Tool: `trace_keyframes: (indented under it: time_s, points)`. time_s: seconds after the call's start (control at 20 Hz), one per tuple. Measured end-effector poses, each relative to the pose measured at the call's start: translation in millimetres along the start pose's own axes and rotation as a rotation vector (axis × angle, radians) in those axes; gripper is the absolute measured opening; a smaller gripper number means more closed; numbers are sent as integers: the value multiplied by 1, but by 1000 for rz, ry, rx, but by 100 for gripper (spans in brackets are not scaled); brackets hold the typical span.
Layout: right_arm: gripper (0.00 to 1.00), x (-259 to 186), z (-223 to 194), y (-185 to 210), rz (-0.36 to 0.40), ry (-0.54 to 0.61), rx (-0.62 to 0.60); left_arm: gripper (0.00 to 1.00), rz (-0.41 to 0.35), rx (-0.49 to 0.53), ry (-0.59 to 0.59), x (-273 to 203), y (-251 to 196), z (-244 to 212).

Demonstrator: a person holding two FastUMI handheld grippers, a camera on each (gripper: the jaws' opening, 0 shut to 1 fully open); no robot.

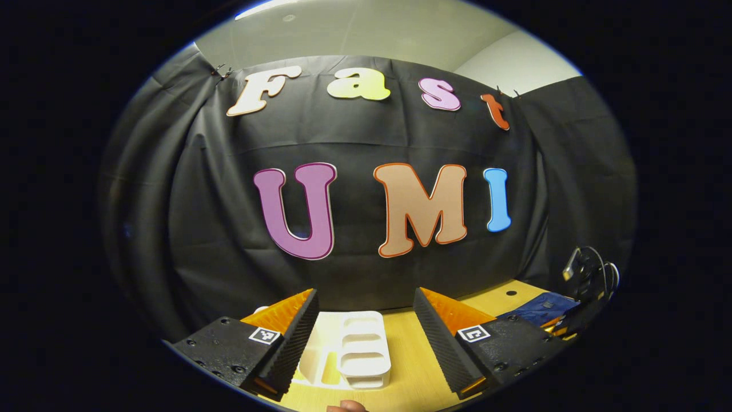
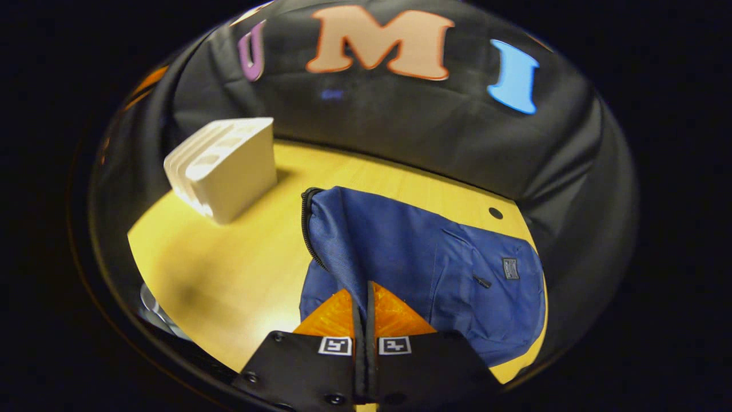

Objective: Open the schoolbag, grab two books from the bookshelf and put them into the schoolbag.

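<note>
The blue schoolbag (image 2: 434,257) lies flat on the wooden table (image 2: 229,269), its zipper edge (image 2: 307,220) facing the white bookshelf (image 2: 229,166). My right gripper (image 2: 364,284) is shut, pinching a fold of the bag's fabric, which tents up toward the fingertips. My left gripper (image 1: 365,294) hovers open above the table. Beyond and between its fingers lies the white bookshelf (image 1: 360,349), its slots showing. The schoolbag (image 1: 540,308) appears at the right edge of the left gripper view, with the right gripper (image 1: 589,277) over it.
The black cloth wall closes off the table's far side close behind the bookshelf and bag. A small dark hole (image 2: 495,213) sits in the tabletop past the bag. Bare wood stretches between bookshelf and bag. A fingertip (image 1: 346,407) shows at the bottom of the left gripper view.
</note>
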State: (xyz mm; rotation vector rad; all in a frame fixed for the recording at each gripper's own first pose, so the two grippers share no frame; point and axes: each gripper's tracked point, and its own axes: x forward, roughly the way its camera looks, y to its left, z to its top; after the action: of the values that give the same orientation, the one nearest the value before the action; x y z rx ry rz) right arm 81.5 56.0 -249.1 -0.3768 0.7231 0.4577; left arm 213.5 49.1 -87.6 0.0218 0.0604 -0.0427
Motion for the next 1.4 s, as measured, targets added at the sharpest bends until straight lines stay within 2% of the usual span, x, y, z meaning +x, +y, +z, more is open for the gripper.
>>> trace_keyframes:
  time_s: [0.1, 0.15, 0.25, 0.35, 0.4, 0.45, 0.55, 0.65, 0.7, 0.75, 0.85, 1.0, 1.05, 1.1, 1.15, 1.2, 1.25, 1.35, 1.4]
  points:
    - [4, 11, -13, 4, -15, 45, -100, 96, 3, -2, 5, -1, 2, -2]
    - [5, 14, -19, 7, -24, 67, -145, 100, 6, -2, 5, -1, 4, -2]
    - [5, 20, -25, 11, -43, 88, -226, 96, 11, -6, 7, -1, 8, -4]
    - [6, 24, -28, 12, -58, 102, -280, 100, 16, -15, 10, 1, 11, -5]
    - [6, 25, -28, 13, -63, 104, -289, 96, 17, -21, 11, 1, 12, -6]
    - [7, 26, -29, 13, -66, 107, -289, 100, 20, -27, 13, 2, 13, -6]
    - [10, 23, -28, 15, -54, 104, -250, 96, 21, -38, 13, 4, 13, -7]
    - [22, 18, -25, 19, -18, 83, -191, 96, 28, -46, 12, 6, 15, -7]
    - [40, 15, -25, 23, 1, 84, -152, 100, 30, -52, 12, 8, 15, -7]
    - [59, 13, -25, 26, 16, 71, -119, 96, 37, -57, 12, 11, 16, -7]
    - [97, 7, -14, 27, 19, 11, -35, 100, 39, -71, 11, 14, 17, -6]
    - [100, -16, 18, 11, -8, -109, 94, 96, 45, -68, 11, 18, 17, -6]
    - [98, -25, 33, 2, -22, -161, 133, 100, 47, -64, 10, 19, 18, -5]
    - [95, -37, 49, -8, -38, -219, 174, 96, 48, -61, 11, 20, 17, -7]
    - [93, -49, 68, -19, -53, -278, 213, 100, 49, -59, 11, 20, 16, -7]
    - [100, -59, 85, -30, -62, -331, 250, 96, 49, -59, 11, 21, 15, -8]
    - [93, -68, 101, -40, -71, -383, 287, 100, 44, -59, 15, 22, 12, -9]
    - [100, -88, 126, -62, -99, -472, 352, 96, 39, -55, 18, 22, 9, -11]
    - [100, -98, 136, -71, -115, -510, 378, 96, 38, -54, 16, 22, 7, -11]
